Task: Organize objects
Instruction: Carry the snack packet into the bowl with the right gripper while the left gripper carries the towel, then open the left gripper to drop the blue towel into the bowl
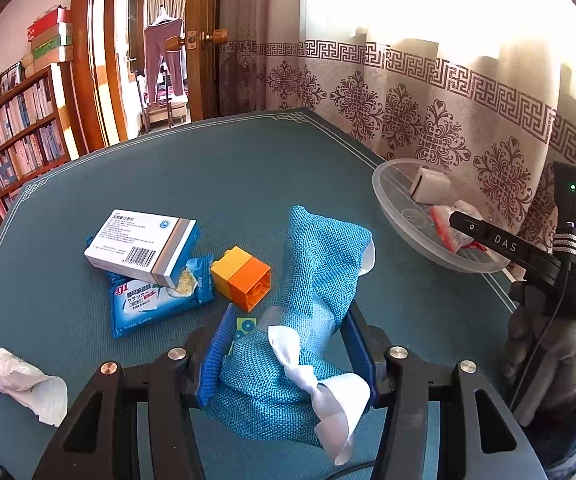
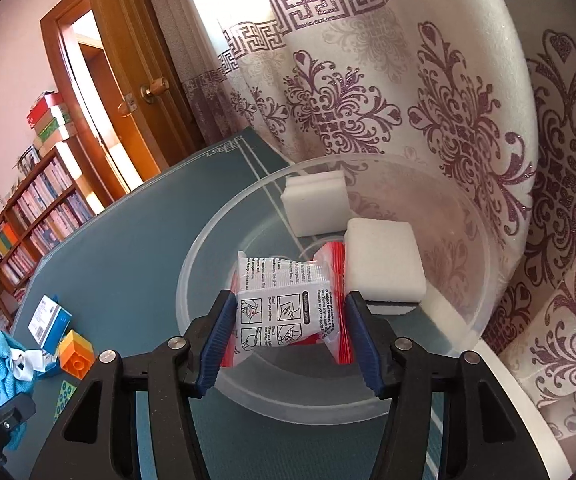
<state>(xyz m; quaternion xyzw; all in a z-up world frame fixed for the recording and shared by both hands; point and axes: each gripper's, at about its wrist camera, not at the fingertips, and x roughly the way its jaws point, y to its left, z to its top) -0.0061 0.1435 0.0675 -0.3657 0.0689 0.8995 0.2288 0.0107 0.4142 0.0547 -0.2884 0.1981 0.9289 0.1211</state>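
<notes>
Left gripper (image 1: pixel 284 354) clamped on blue mesh pouch (image 1: pixel 312 264), lower end hidden behind jaws. Right gripper (image 2: pixel 288 336) over clear bowl (image 2: pixel 208 256); red-white sachet (image 2: pixel 284 300) between parted pads, contact unclear.

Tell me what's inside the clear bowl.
Two white sponges and a red-and-white packet sit in the bowl. The packet lies between the right claw's pads and hides the bowl's floor beneath it.
</notes>
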